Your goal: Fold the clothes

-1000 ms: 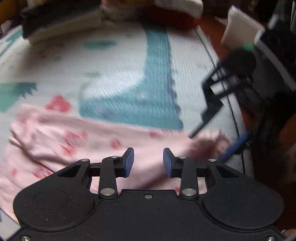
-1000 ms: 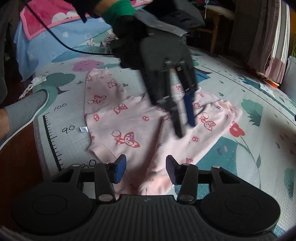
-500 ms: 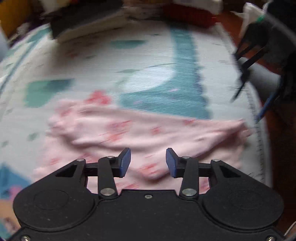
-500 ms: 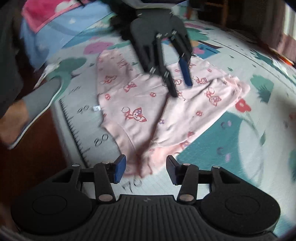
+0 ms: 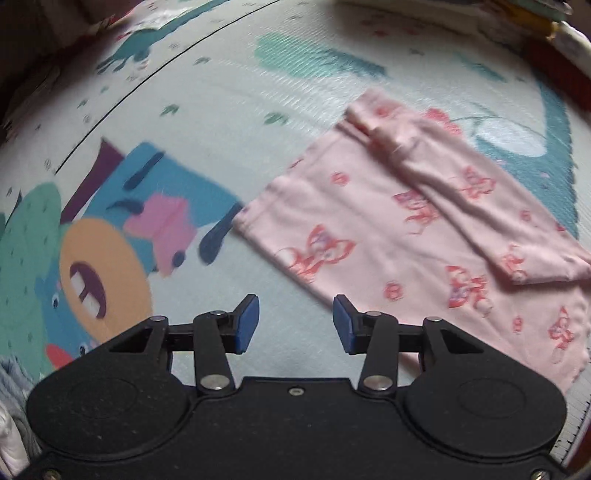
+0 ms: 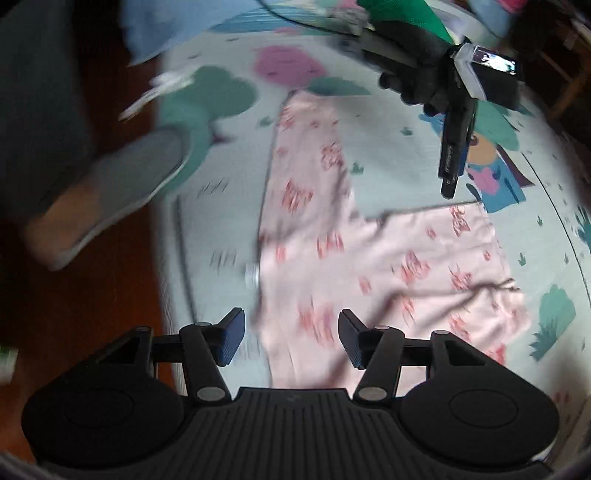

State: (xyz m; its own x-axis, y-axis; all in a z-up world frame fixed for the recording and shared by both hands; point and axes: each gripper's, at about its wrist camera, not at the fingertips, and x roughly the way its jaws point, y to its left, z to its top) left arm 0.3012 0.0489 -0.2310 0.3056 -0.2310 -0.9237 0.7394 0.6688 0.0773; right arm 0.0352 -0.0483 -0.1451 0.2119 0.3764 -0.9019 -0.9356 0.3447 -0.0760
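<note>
Clearance entry, as seen from my two grippers.

- Play mat [image 5: 229,96]: bare across the upper left and centre of the left wrist view; open passage there.
- Pink garment [image 5: 406,229]: lies flat on the mat, right half of the left wrist view; low, with one folded ridge near the upper right.
- My left gripper [image 5: 295,325]: jaws apart, nothing between them, bare mat beneath.
- My right gripper [image 6: 290,338]: jaws opening, nothing between them; garment edge below.
- Stacked items [image 5: 535,14]: upper right corner of the left wrist view, at the mat's rim.
- Person's foot in a grey slipper [image 6: 110,192]: left of the right wrist view, at the mat's edge.
- My left gripper [image 6: 452,158], again, hangs at the upper right of the right wrist view.
</note>
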